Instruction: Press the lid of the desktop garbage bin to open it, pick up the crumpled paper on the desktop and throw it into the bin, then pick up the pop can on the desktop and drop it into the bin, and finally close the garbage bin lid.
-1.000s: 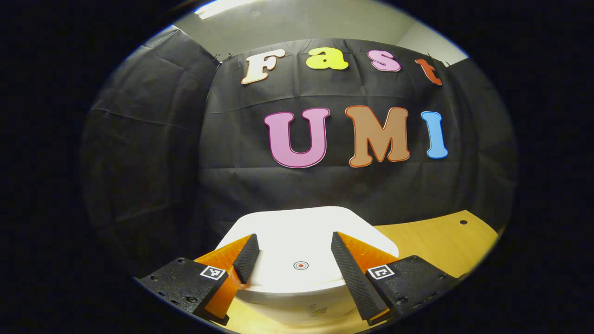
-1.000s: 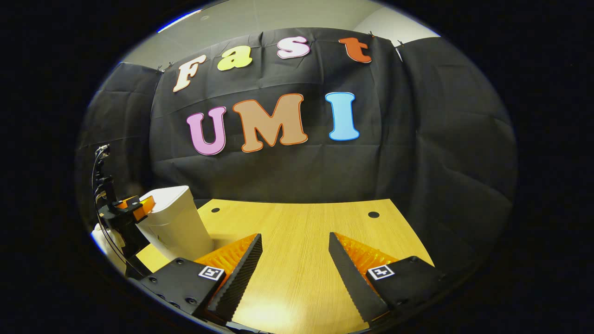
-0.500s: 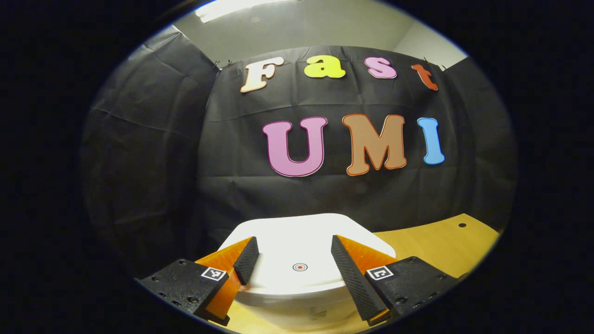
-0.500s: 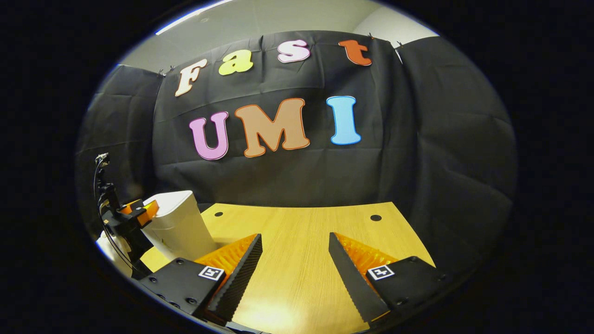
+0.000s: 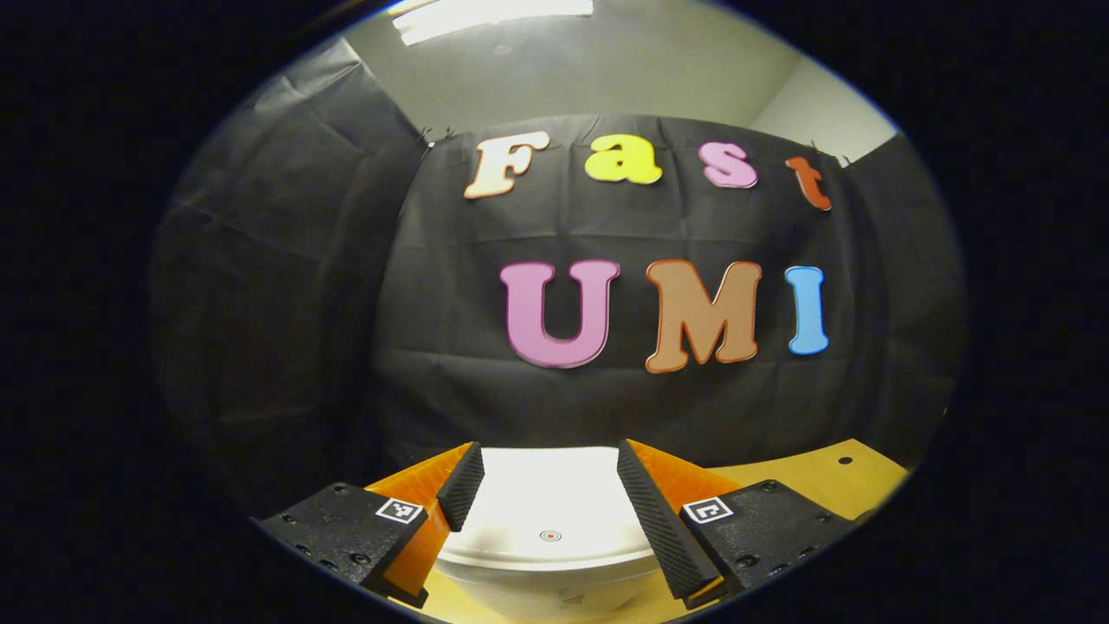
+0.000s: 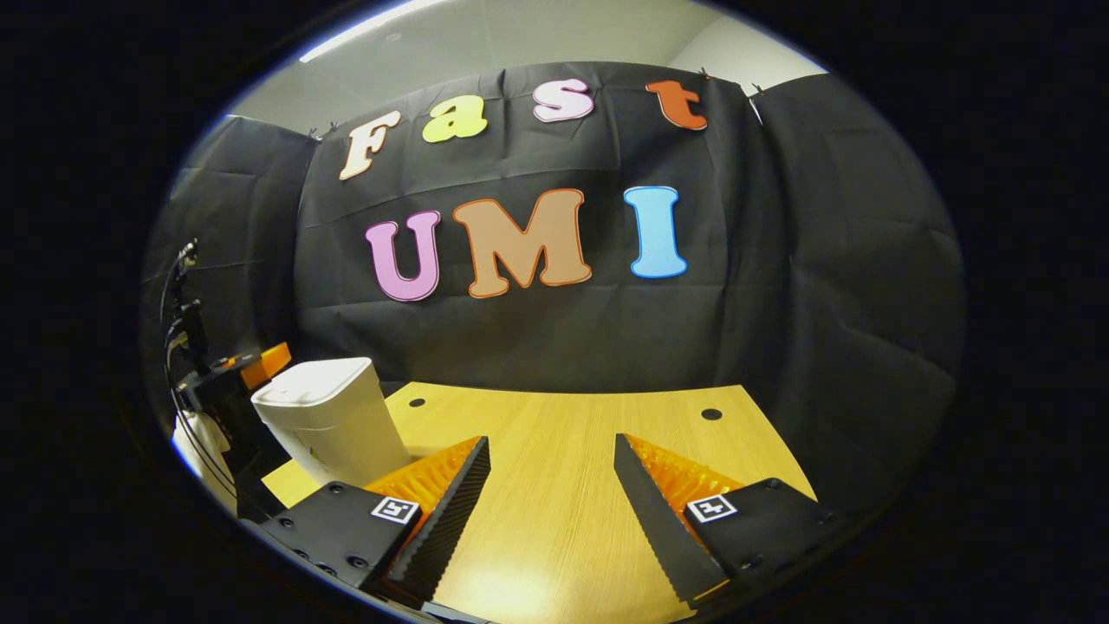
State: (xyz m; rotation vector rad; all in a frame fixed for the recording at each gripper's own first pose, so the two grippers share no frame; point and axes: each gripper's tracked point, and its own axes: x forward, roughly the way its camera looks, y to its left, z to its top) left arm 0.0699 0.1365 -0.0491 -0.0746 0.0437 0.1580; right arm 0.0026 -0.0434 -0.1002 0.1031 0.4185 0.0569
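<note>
**Both grippers open, one bin on the desk with lid down**

In the left gripper view the left gripper (image 5: 544,481) points level toward the booth wall and sits above the bin (image 5: 548,572), its two fingers spread wide with nothing between them. The lid (image 5: 546,511) lies flat and closed below the fingertips; whether they touch it cannot be told. A small round mark (image 5: 549,536) sits on the lid between the fingers.

In the right gripper view the right gripper (image 6: 552,472) is held low over the desk (image 6: 563,433), aimed along the wood toward the wall, fingers apart and empty. The bin (image 6: 333,425) stands upright at the desk's left side, well apart from this gripper. The left gripper (image 6: 227,374) shows just beside the bin's top on the far left, level with the lid.

Counted: one bin, one lid, two grippers, two dark round holes (image 6: 711,414) near the desk's far edge.
</note>
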